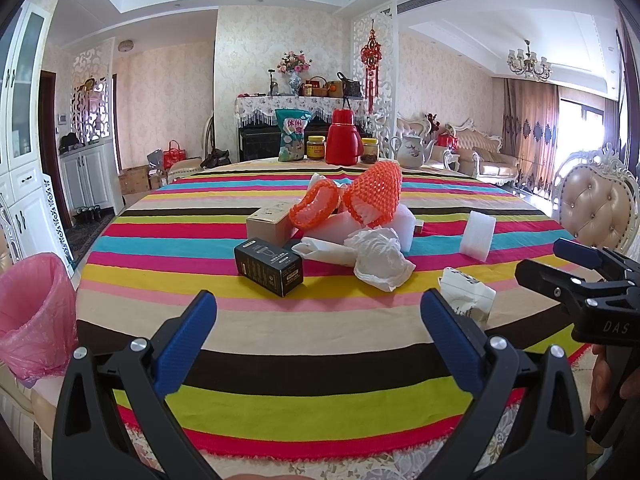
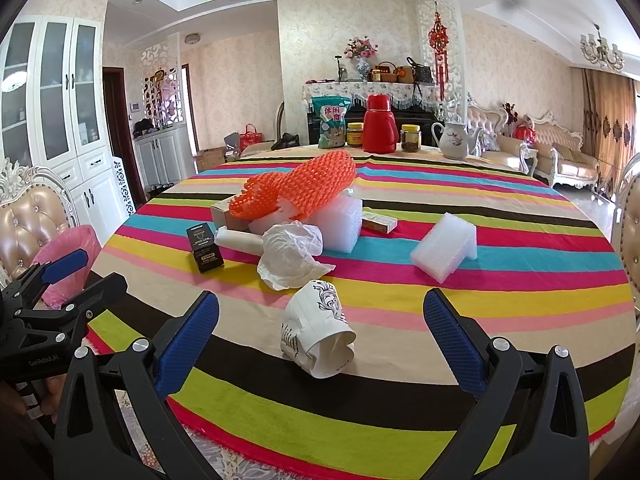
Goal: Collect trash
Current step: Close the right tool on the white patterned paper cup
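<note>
Trash lies on the striped round table (image 1: pixel 280 320): a black box (image 1: pixel 268 266), a beige box (image 1: pixel 267 222), orange foam nets (image 1: pixel 372 192), crumpled white paper (image 1: pixel 380 258), white foam blocks (image 1: pixel 477 234) and a crushed paper cup (image 1: pixel 466 294). In the right wrist view the cup (image 2: pixel 316 334) lies between my right gripper's fingers, just ahead of them. My left gripper (image 1: pixel 320 322) is open and empty above the table's near edge. My right gripper (image 2: pixel 320 324) is open and empty. A bin with a pink bag (image 1: pixel 34 312) stands at the table's left edge.
A red thermos (image 1: pixel 342 138), jars (image 1: pixel 316 147), a snack bag (image 1: pixel 292 136) and a white teapot (image 1: pixel 412 152) stand at the table's far edge. Padded chairs (image 1: pixel 596 208) stand at both sides. The pink bin (image 2: pixel 72 256) shows behind the left gripper (image 2: pixel 60 284).
</note>
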